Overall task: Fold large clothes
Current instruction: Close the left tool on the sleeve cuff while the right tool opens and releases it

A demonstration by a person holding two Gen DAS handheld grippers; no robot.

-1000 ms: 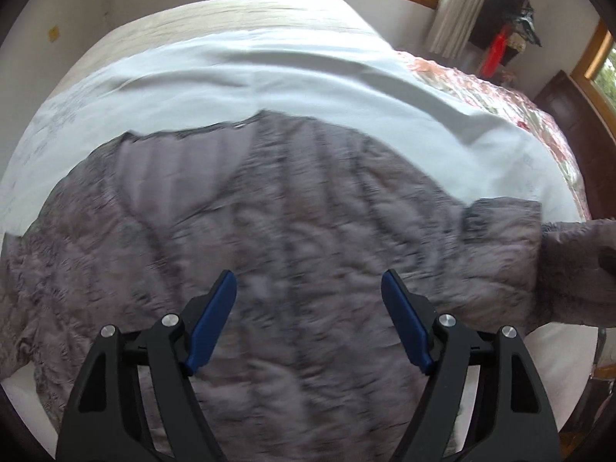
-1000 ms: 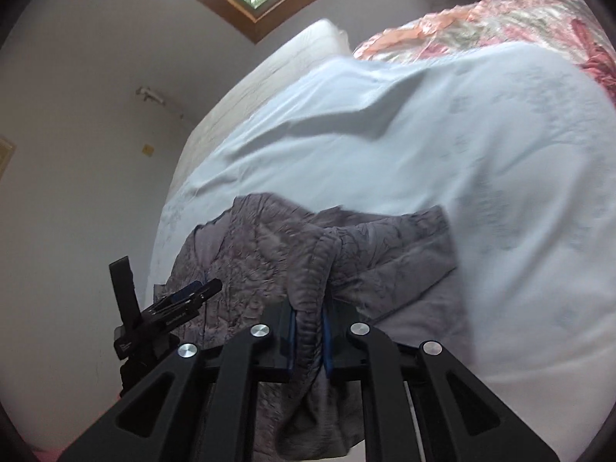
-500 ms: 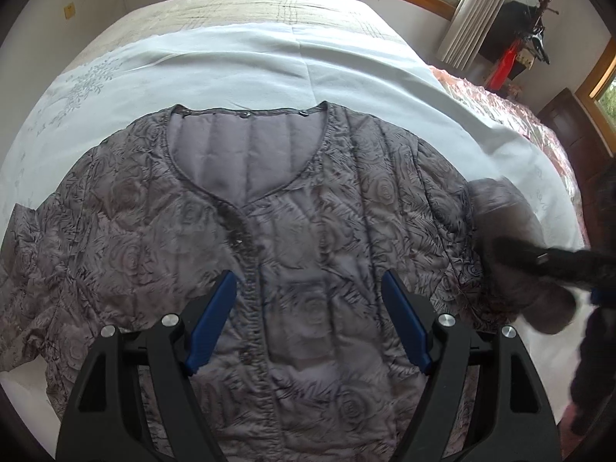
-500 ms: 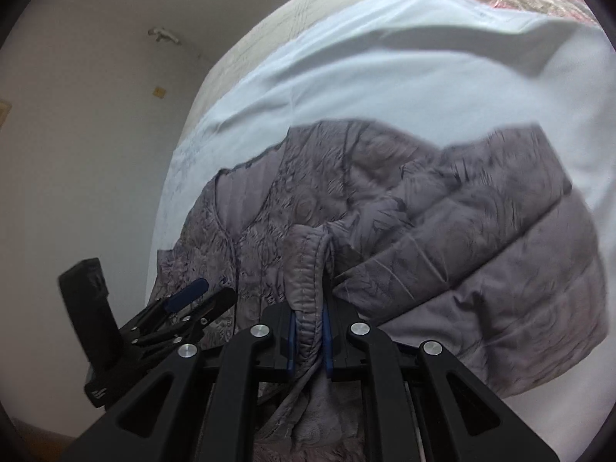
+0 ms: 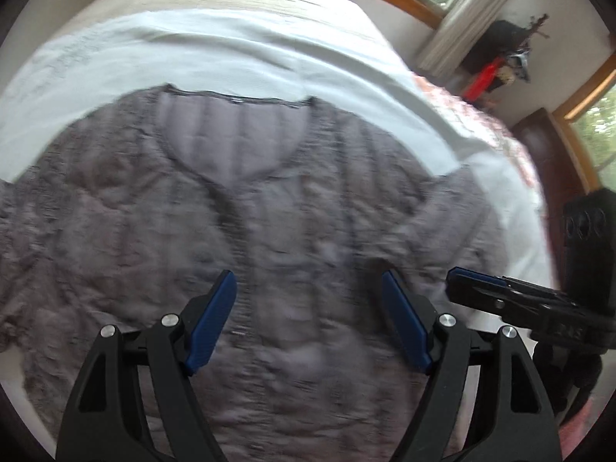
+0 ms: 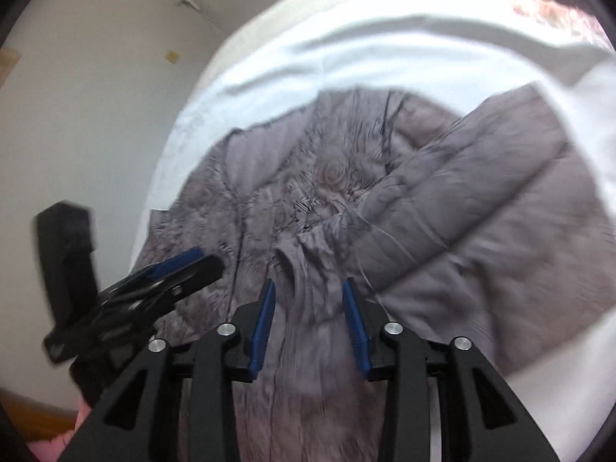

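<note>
Jacket: a grey quilted jacket [image 5: 277,231] with a rose print lies front-up on the white sheet [image 5: 215,54] of the bed, neckline towards 12 o'clock in the left wrist view.
Left gripper: the left gripper [image 5: 308,308] hangs over the jacket's button line, jaws wide apart, nothing between them.
Right gripper: the right gripper [image 6: 308,312] has its jaws parted, with the sleeve cuff [image 6: 308,254] lying loose between the blue pads, not pinched.
Left view only: the open neckline with pale lining, a window curtain [image 5: 458,19] at 1 o'clock, a red object [image 5: 481,81] in the corner, and the right gripper seen side-on at 3 o'clock.
Right view only: the sleeve [image 6: 481,200] folded across the jacket's body towards 2 o'clock, loose white threads near the cuff, and the left gripper at 9 o'clock.
Blur: both views are smeared, so fine stitching is unclear.
</note>
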